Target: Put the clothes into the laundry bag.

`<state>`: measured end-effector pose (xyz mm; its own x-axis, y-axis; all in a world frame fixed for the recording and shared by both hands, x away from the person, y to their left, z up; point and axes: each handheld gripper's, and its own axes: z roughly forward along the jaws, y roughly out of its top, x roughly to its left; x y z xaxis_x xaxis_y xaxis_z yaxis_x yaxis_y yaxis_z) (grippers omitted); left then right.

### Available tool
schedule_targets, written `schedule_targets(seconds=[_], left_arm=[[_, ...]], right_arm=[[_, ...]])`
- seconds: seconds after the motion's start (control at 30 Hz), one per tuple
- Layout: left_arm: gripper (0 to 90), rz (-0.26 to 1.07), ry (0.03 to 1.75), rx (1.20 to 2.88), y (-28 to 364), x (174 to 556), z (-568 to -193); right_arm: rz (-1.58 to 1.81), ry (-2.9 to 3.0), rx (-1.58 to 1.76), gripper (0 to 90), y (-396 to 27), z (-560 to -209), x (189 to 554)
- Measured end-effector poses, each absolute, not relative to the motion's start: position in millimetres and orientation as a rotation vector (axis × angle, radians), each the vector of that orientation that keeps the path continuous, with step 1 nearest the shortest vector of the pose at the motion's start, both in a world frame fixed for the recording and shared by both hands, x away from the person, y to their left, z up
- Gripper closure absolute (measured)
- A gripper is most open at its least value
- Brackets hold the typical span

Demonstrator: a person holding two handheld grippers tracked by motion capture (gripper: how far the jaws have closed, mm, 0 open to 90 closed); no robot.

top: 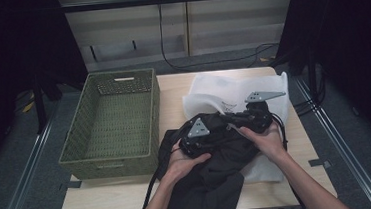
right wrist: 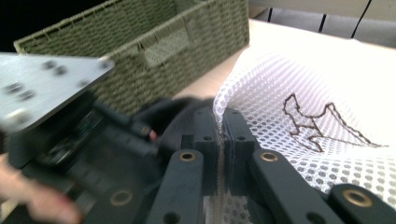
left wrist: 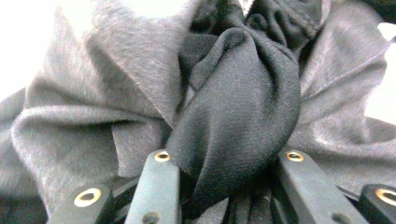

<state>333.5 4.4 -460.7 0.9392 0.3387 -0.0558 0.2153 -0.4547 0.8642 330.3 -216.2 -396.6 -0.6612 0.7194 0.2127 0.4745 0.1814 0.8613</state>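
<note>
A dark garment (top: pixel 214 182) lies bunched on the table's front, partly over a white mesh bag (top: pixel 208 95). My left gripper (top: pixel 206 132) is shut on a rounded wad of the dark garment (left wrist: pixel 243 102), which bulges up between its two jaws (left wrist: pixel 226 158). My right gripper (top: pixel 232 119) is shut on the edge of the mesh bag (right wrist: pixel 289 121), the hem pinched flat between its fingertips (right wrist: pixel 223 126). The bag bears a brown outline drawing. In the right gripper view the left gripper (right wrist: pixel 93 135) is blurred and close at the left, next to the bag's mouth.
A green woven basket (top: pixel 155 117) stands on the left half of the light wooden table (top: pixel 111 200), close to the garment. It has nothing in it. Cables run on the floor behind the table. Dark curtains hang on both sides.
</note>
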Motion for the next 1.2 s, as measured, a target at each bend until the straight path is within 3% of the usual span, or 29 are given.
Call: schedule_targets(seconds=[0.3, 0.67, 0.93, 1.03, 1.1, 1.13, 1.2], left_arm=[[72.0, 0.139, 0.394, 2.072, -17.4, 327.3, -457.5], [72.3, 0.363, 0.510, 1.894, 0.0, 334.7, -405.1], [70.7, 0.370, 0.689, 1.950, -22.5, 362.4, -450.3], [65.2, 0.372, 0.694, 1.999, -27.3, 364.4, -466.1], [51.0, 0.340, 0.680, 1.991, -24.1, 362.5, -466.8], [51.0, 0.323, 0.690, 1.986, -22.0, 361.2, -464.7], [37.7, 0.273, 0.655, 1.997, -16.6, 356.9, -459.7]], right_arm=[[1.589, 2.165, 1.071, 86.3, -199.6, -360.4, 324.5], [1.730, 2.147, 1.086, 86.6, -207.7, -356.4, 291.8], [1.706, 2.164, 1.148, 86.7, -210.7, -372.9, 284.2], [1.669, 2.176, 1.221, 86.8, -223.2, -391.3, 288.6], [1.635, 2.184, 1.240, 86.8, -231.1, -402.2, 292.0], [1.620, 2.182, 1.243, 86.8, -233.9, -406.3, 293.2], [1.616, 2.186, 1.259, 86.8, -238.3, -413.1, 296.3]])
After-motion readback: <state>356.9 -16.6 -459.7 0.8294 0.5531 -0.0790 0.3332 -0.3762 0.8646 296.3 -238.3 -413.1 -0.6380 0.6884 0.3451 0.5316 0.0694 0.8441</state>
